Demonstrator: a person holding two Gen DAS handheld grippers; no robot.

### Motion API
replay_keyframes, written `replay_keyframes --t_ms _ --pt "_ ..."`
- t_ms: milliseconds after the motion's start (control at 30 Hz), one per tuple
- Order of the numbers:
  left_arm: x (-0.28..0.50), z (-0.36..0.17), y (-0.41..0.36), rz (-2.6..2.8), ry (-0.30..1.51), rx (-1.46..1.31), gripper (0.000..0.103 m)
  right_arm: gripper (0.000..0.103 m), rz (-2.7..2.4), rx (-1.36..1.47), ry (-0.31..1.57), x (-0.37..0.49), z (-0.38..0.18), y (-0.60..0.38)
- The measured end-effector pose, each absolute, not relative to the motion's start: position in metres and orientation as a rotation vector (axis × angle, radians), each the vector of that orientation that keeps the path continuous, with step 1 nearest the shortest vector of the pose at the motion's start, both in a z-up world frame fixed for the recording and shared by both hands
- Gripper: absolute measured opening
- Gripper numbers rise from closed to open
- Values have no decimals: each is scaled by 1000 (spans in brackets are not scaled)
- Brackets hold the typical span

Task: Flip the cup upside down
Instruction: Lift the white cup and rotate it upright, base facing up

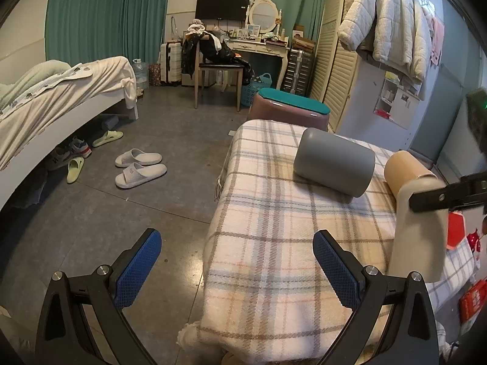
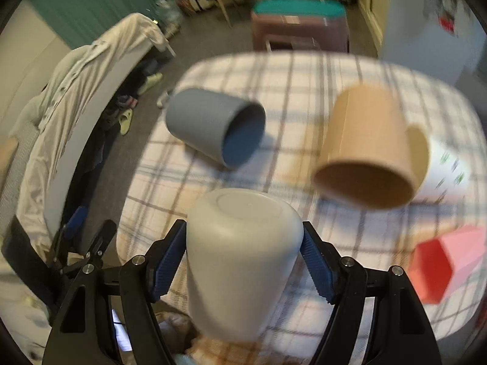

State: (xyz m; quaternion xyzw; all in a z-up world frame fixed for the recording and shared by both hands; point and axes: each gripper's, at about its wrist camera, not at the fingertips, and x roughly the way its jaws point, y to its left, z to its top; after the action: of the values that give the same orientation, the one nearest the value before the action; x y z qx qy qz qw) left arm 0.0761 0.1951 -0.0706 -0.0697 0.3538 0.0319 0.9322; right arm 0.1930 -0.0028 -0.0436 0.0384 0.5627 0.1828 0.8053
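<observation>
Between the right gripper (image 2: 243,258) fingers (image 2: 169,263): cream cup (image 2: 240,261), clenched on both sides by the blue pads, flat base pointing away from the camera, mouth end toward it and out of view. Cup is over the near edge of the desk (image 2: 304,76), which wears a plaid cloth; contact with the cloth can't be judged. Right view is motion-blurred.

Beyond it, grey cup (image 2: 213,127) on its side on the plaid, mouth facing the camera. To its right, tan cup (image 2: 368,149), also tipped with its mouth toward the camera; resting or not, unclear. A white patterned object (image 2: 447,167) just behind the tan one, red box (image 2: 441,267) at the right edge.

Left gripper (image 1: 237,261): fingers spread wide, nothing between them, hanging at the desk's near left corner over floor and cloth. From that view the cream cup shows at far right with a black finger across it.

Farther back: pink stool with teal top (image 1: 289,109), slippers (image 1: 140,167) on the floor, bed (image 1: 61,97) on the left.
</observation>
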Motion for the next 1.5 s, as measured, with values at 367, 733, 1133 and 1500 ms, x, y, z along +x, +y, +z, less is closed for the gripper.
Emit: replay_keyframes --t_ms 367,733,1133,1500 --pt "77 -69 185 71 731 -144 103 72 330 -174 781 156 -20 10" --pt "85 -73 174 69 745 -148 103 72 369 -172 723 168 -32 16" --pt "88 -74 165 68 757 -124 103 72 403 -221 741 170 -49 27" --pt "86 -71 159 90 756 -109 103 73 404 -244 726 166 -50 30"
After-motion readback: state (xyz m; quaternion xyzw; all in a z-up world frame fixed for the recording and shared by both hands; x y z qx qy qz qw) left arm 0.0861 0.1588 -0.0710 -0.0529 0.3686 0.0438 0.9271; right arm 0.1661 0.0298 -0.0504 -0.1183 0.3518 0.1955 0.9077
